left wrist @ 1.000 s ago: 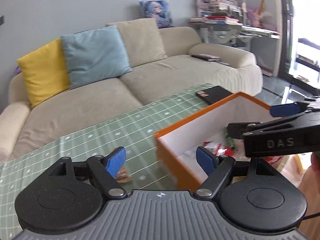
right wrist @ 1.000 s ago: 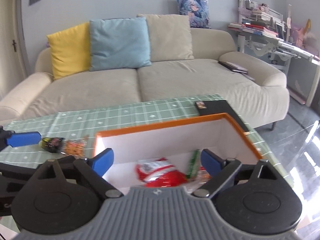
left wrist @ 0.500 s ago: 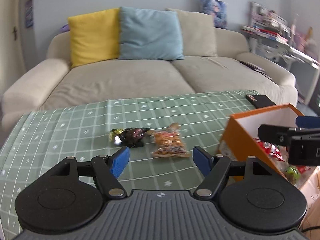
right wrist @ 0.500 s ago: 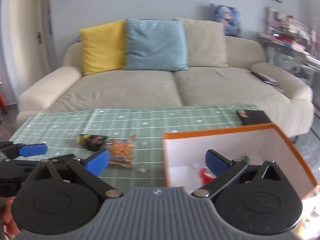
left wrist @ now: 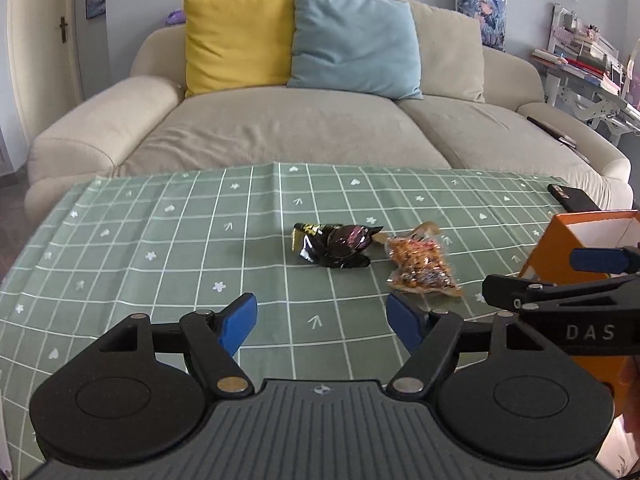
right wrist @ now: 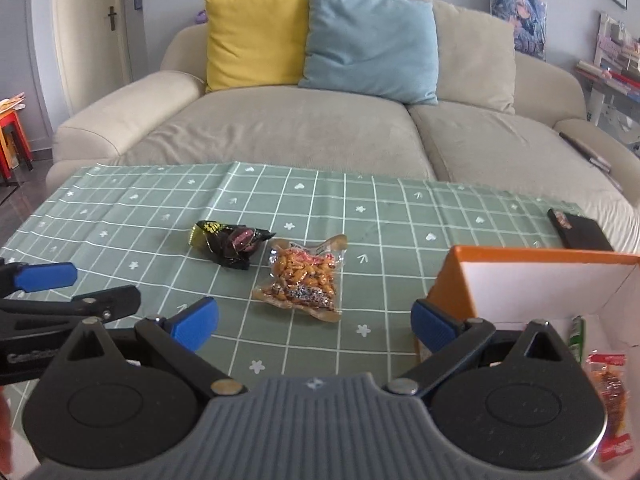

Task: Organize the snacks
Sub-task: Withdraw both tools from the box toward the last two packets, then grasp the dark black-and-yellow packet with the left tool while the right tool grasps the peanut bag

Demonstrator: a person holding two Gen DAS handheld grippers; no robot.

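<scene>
A black crinkled snack packet (left wrist: 334,245) (right wrist: 232,242) and a clear packet of orange snacks (left wrist: 422,270) (right wrist: 305,276) lie side by side on the green checked tablecloth (left wrist: 160,240). An orange box with white inside (right wrist: 532,280) (left wrist: 560,256) stands to their right, with red and green packets (right wrist: 610,392) in it. My left gripper (left wrist: 322,324) is open and empty, just short of the two packets. My right gripper (right wrist: 314,322) is open and empty, in front of the orange-snack packet, its right finger by the box's left wall.
A black flat case (right wrist: 580,232) (left wrist: 572,200) lies at the table's far right edge behind the box. A beige sofa (left wrist: 300,132) with yellow, blue and beige cushions runs along the far side of the table. A desk with books (left wrist: 580,64) stands at far right.
Both grippers have swung left, away from the box interior, and now face the two packets on the cloth. The packets sit larger and more central in both views. Both stay open.
</scene>
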